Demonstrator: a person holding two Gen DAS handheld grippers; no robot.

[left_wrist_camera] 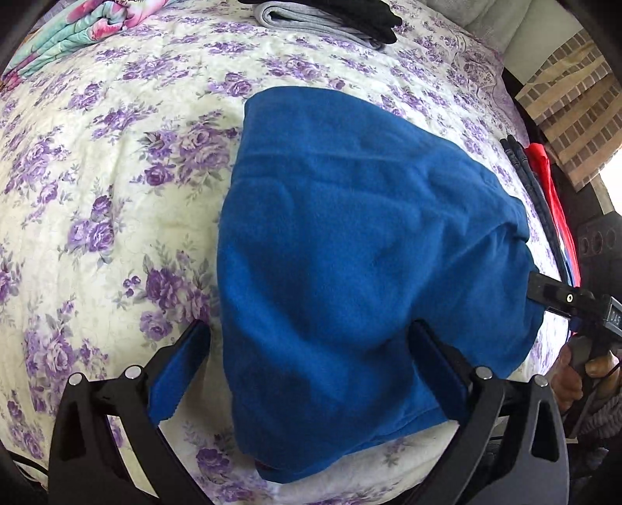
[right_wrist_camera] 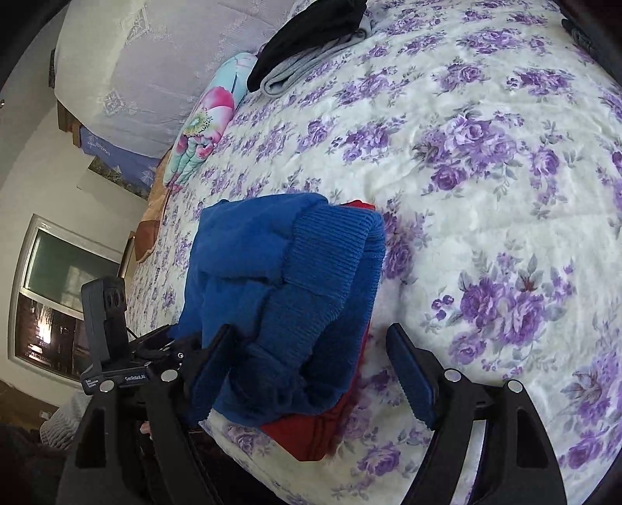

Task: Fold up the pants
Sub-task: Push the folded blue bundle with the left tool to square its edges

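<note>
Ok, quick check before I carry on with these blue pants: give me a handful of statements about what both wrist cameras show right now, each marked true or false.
1. The blue pants lie on a bedspread printed with purple flowers. True.
2. The left gripper is clamped shut on the fabric. False: its fingers stand wide apart, open around the near edge.
3. A folded grey and black stack sits at the far end of the bed. True.
4. In the right wrist view, green cloth shows under the blue pants. False: the cloth is red.
5. The right gripper is open. True.
</note>
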